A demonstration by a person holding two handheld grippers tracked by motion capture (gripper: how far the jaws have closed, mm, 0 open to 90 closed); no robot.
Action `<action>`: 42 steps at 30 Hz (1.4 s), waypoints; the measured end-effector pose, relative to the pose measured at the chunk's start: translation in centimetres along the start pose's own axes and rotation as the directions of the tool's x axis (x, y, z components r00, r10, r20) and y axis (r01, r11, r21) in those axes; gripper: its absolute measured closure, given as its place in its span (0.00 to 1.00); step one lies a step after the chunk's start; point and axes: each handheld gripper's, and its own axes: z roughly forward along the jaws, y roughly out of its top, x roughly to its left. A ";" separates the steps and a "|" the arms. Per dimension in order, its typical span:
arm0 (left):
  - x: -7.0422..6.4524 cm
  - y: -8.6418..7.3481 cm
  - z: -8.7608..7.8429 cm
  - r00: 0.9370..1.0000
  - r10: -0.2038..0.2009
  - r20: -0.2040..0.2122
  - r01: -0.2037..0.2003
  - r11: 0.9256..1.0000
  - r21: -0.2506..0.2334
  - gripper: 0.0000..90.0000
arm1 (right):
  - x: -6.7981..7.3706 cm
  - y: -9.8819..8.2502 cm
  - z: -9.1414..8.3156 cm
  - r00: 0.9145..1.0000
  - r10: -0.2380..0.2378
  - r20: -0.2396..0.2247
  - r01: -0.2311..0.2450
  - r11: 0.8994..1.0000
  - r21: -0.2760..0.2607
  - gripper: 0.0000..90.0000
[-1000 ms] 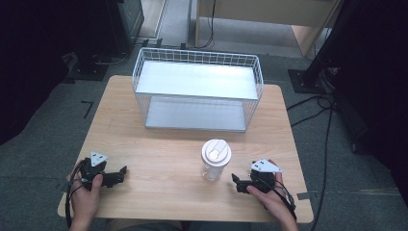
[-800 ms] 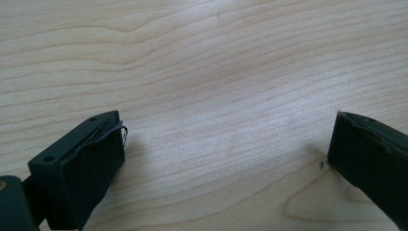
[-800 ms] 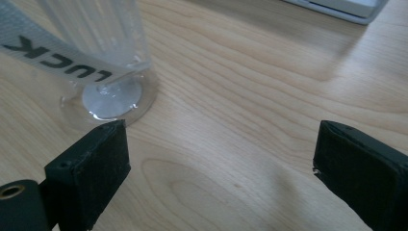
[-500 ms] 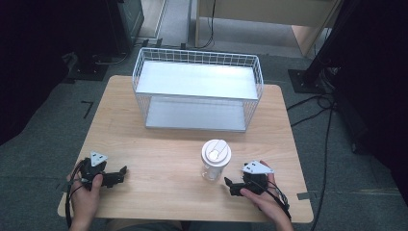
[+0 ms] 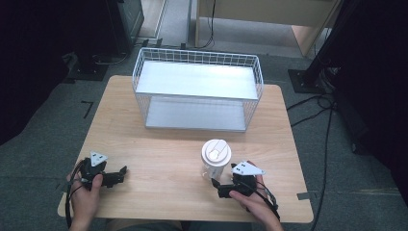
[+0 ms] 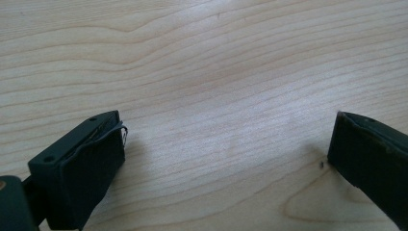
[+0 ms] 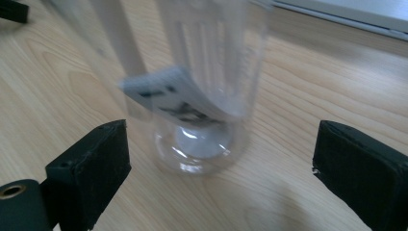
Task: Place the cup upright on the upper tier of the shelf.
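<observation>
Held in the person's right hand (image 5: 252,199), the black right gripper (image 5: 217,185) lies low on the light wooden table (image 5: 159,149) in the high view, its tip just beside the base of a clear plastic cup with a white lid (image 5: 216,158). That cup stands upright near the table's front edge, right of centre, well apart from a white wire basket with a flat white shelf (image 5: 197,89) at the back. The black left gripper (image 5: 120,174), held in the left hand (image 5: 85,197), rests near the front left corner, pointing toward the middle. Grey carpet surrounds the table, with black cables (image 5: 317,103) on the floor to the right and dark furniture behind.

From the left gripper view, the left gripper's (image 6: 226,159) jaws stand wide apart with bare pale wood grain between them; they hold nothing.

From the right gripper view, the right gripper's (image 7: 219,159) jaws are spread wide on either side of the cup (image 7: 202,82), not touching it. The cup's wall is transparent and ribbed, its round bottom sits on the wood, and a white label with black print (image 7: 168,96), too blurred to read, is on its side.
</observation>
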 end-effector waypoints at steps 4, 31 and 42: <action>0.0 0.0 0.0 1.000 0.000 0.000 0.000 1.000 0.000 0.00 | 0.8 0.4 0.2 1.000 0.010 -0.002 -0.010 0.999 -0.034 0.06; 0.0 0.0 0.0 1.000 -0.002 0.001 0.002 1.000 0.000 0.00 | 5.1 3.0 0.9 0.957 0.151 0.247 -0.065 0.943 -0.327 0.11; 0.0 0.0 0.0 1.000 -0.001 0.001 0.001 1.000 0.000 0.00 | 5.1 3.2 0.5 0.957 0.144 0.253 -0.048 0.935 -0.350 0.18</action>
